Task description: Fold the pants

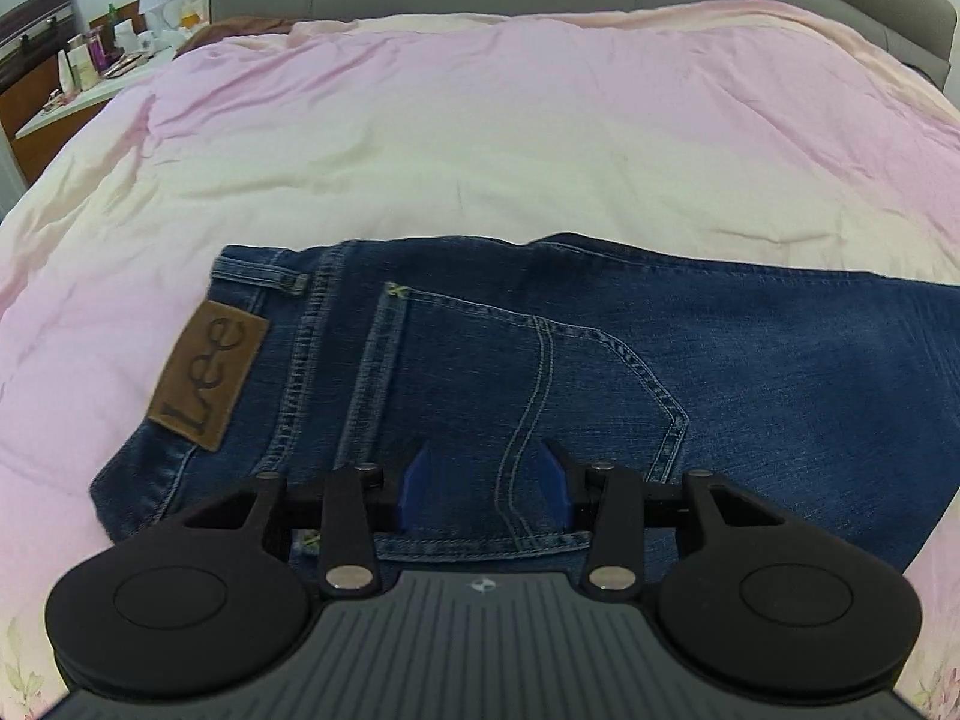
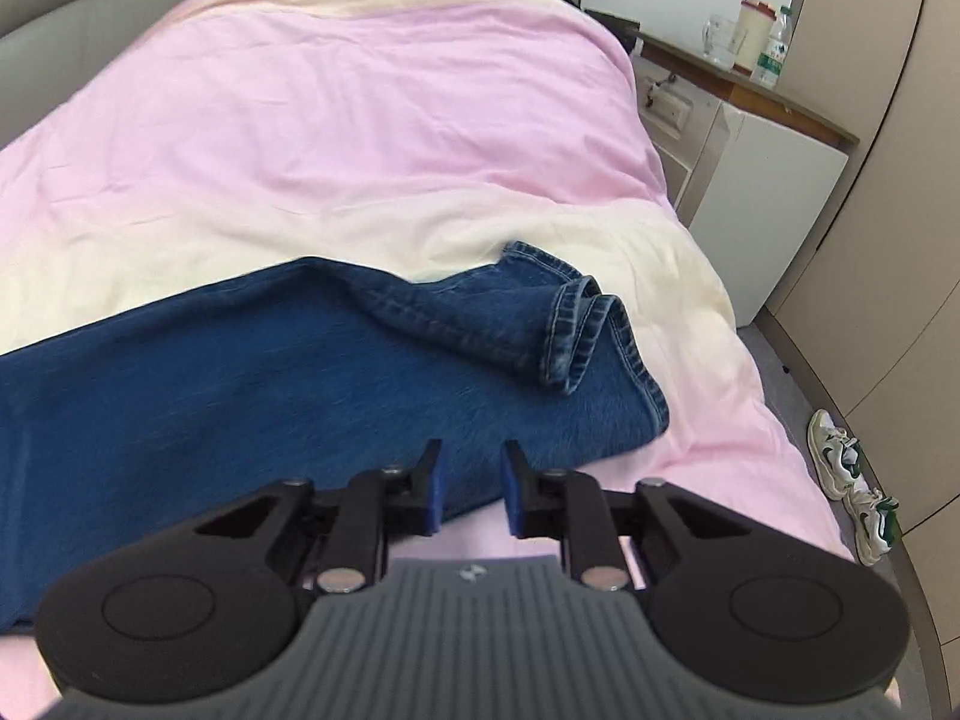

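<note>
Where frames end, jeans (image 1: 600,360) vanish — (waistband partly hidden).

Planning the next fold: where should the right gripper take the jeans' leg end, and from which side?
Grip the near hem corner of the jeans, coming from the pink duvet side at the lower right. That edge lies flat and exposed, while the far hem is curled and bunched. The right gripper hangs near it, fingers apart.

Your left gripper (image 1: 486,483) is matte black plastic: two round discs at the lower corners of the frame, flat link arms pinned with silver screws, blue pads (image 1: 415,483) inside the fingers, and a ribbed grey body bearing a small round emblem. Your right gripper (image 2: 471,489) is built identically.
</note>
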Demonstrator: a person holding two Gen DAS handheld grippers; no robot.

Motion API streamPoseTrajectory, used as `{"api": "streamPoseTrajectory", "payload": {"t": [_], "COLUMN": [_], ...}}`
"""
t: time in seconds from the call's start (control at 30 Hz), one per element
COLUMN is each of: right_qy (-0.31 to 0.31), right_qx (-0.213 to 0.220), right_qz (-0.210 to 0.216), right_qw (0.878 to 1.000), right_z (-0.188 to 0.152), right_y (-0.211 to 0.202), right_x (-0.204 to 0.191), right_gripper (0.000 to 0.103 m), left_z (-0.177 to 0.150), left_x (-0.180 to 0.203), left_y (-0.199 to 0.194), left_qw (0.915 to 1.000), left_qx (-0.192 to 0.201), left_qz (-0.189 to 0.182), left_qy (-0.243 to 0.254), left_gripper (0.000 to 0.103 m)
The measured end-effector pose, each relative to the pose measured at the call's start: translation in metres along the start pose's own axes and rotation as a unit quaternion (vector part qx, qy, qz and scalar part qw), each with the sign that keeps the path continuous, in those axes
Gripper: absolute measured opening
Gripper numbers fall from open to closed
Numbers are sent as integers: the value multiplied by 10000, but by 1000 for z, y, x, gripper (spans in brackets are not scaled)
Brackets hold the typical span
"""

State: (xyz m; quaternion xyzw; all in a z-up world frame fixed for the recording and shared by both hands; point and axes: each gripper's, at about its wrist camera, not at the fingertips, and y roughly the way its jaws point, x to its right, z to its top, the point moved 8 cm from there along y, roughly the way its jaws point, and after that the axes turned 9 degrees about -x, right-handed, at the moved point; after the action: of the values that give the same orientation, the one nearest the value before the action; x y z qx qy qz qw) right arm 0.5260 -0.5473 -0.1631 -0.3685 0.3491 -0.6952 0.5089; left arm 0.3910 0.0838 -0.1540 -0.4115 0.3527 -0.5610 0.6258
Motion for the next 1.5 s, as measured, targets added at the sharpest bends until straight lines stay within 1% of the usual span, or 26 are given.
{"api": "streamPoseTrajectory", "payload": {"t": [0.07,0.17,0.23,0.33,0.43,0.47,0.5,0.57,0.63,0.7,0.77,0.83,0.9,0.93,1.03,1.13,1.17,1.2,1.33,1.43,1.5], "right_qy": [7,-102,-224,-248,-196,-164,-122,-21,58,199,389,702,1017,1070,950,692,616,579,641,441,319], "right_qx": [-62,43,164,239,410,498,560,651,691,600,454,433,416,376,125,-86,-160,-202,-242,-252,-228], "right_qz": [-66,-272,-366,-424,-500,-514,-503,-452,-472,-331,-207,-72,54,98,79,60,29,27,134,198,220], "right_qw": [10000,9996,9989,9985,9977,9973,9971,9969,9965,9975,9980,9966,9939,9935,9954,9975,9980,9981,9976,9985,9990], "right_z": [12,35,58,86,105,110,113,116,111,97,79,60,40,29,-4,-31,-39,-44,-58,-63,-66], "right_y": [21,47,63,80,83,81,78,69,59,48,37,23,9,5,-2,-4,-3,-3,-5,-10,-13], "right_x": [6,14,18,20,21,23,25,30,37,47,58,72,85,88,87,78,76,74,70,61,58], "right_gripper": [13,13,13,13,15,20,21,27,31,34,34,34,34,34,34,34,34,34,34,34,34], "left_z": [0,-2,-3,-2,-3,-3,-4,-6,-12,-18,-25,-34,-44,-51,-73,-95,-100,-104,-110,-103,-94], "left_x": [9,16,19,19,20,20,20,19,20,26,35,45,59,68,92,112,117,121,136,137,134], "left_y": [13,35,41,45,43,42,40,33,22,7,-8,-23,-36,-42,-53,-50,-48,-43,-19,-5,2], "left_qw": [9998,9977,9970,9971,9969,9970,9974,9981,9988,9993,9988,9976,9961,9950,9904,9853,9853,9857,9909,9963,9987], "left_qx": [-140,-384,-401,-396,-371,-356,-328,-245,-103,-8,68,95,76,36,-108,-268,-262,-291,-198,-27,76], "left_qz": [133,405,505,543,586,578,560,529,438,280,149,49,-83,-179,-337,-298,-308,-318,-360,-342,-362], "left_qy": [108,392,438,348,370,360,323,218,168,262,472,679,870,978,1339,1663,1657,1629,1282,789,341], "left_gripper": [49,49,49,49,50,50,50,50,50,50,50,50,51,53,54,56,60,61,62,62,62]}}
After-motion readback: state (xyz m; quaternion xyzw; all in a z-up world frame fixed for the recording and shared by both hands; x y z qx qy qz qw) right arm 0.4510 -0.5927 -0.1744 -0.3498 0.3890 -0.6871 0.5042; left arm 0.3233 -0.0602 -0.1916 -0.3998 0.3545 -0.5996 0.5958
